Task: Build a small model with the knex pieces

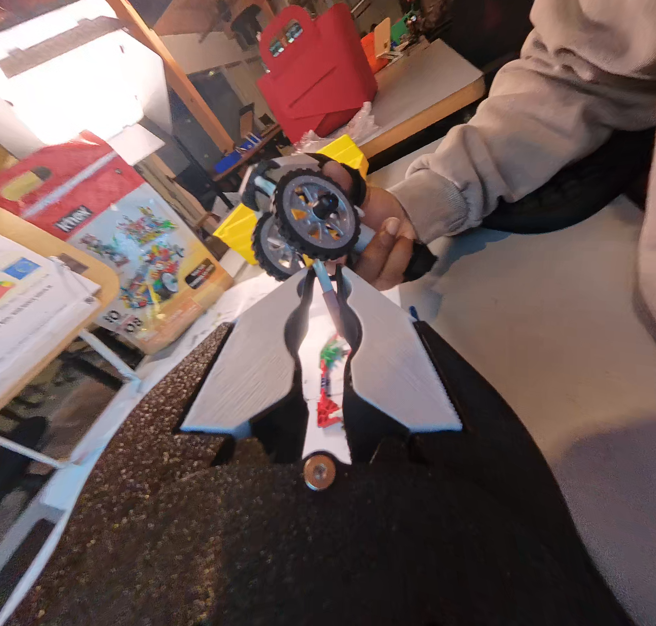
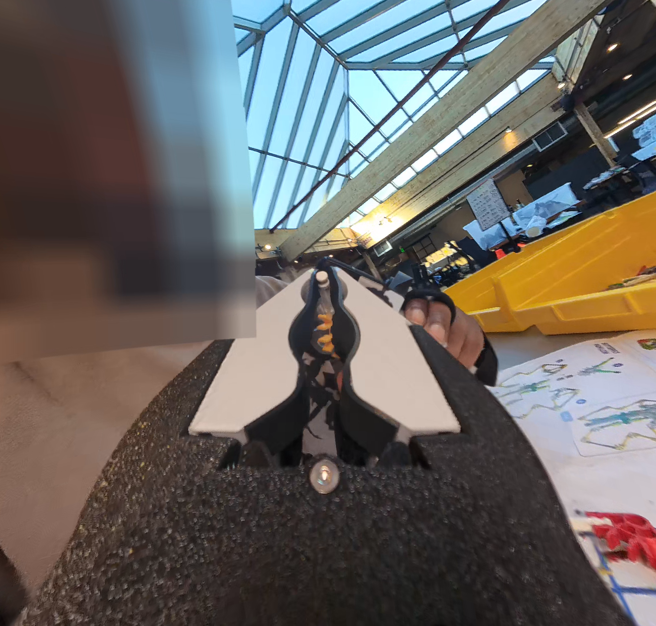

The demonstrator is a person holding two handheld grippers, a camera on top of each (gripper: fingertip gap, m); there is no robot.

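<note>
- The left gripper (image 1: pixel 324 278) is seen nearly closed, its tips pinched on a pale grey rod (image 1: pixel 323 282) that runs to a wheel assembly just ahead.
- The right gripper (image 2: pixel 323 282) is likewise narrowed onto a clear rod with orange connectors (image 2: pixel 326 328) lying between its fingers.
- A yellow bin (image 2: pixel 553 289) is placed to the right of the right gripper.
- The two black-tyred wheels (image 1: pixel 317 215), grey-spoked, are steadied by a hand (image 1: pixel 381 232) right of the left gripper.

A pale rod (image 2: pixel 322 291) with orange toothed pieces (image 2: pixel 326 332) is clamped between the fingers of the right gripper (image 2: pixel 323 282). A hand (image 2: pixel 451 328) is seen just right of it, a yellow bin (image 2: pixel 553 289) beyond.
</note>
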